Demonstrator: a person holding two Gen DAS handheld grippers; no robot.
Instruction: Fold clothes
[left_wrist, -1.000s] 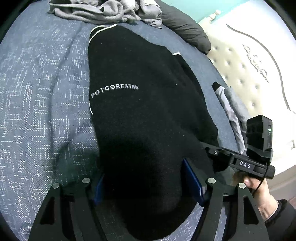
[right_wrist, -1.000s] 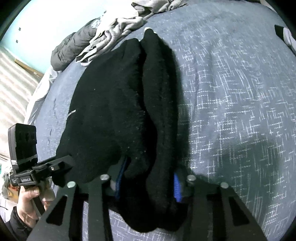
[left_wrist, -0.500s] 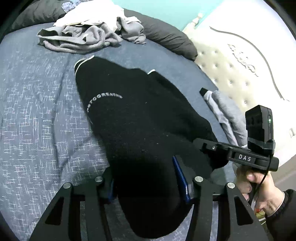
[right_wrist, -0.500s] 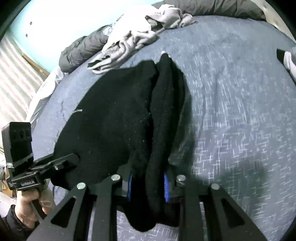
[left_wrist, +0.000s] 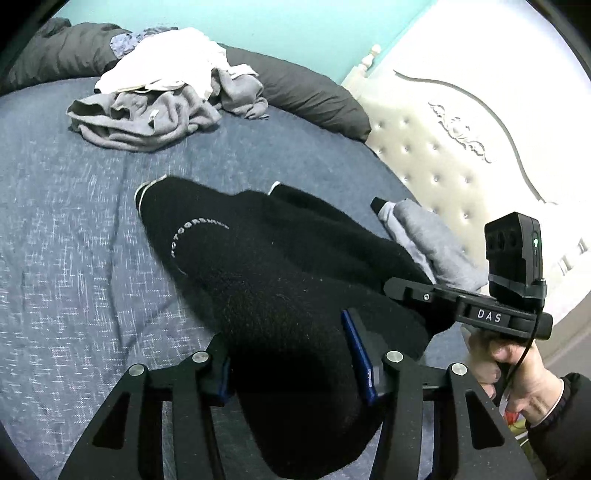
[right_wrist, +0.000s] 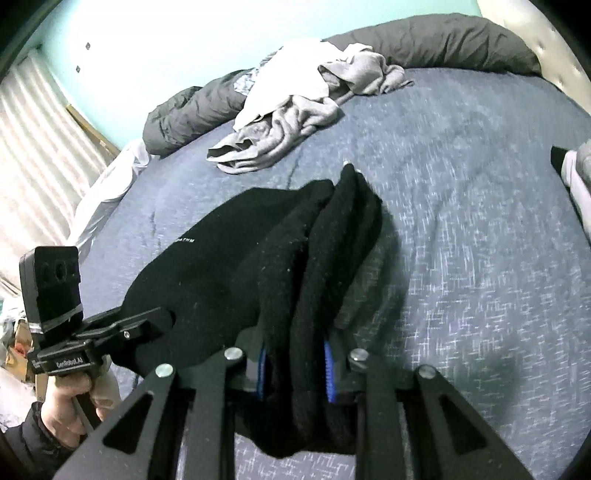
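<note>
Both tools, left and right, had just squeezed tighter on the near edge of the black top. It hung over the bed.

This is a bedroom in a home. There is a big bed with a blue cover, dark pillows and a white padded headboard. A pile of clothes lies on the bed, and the wall is light green.
</note>
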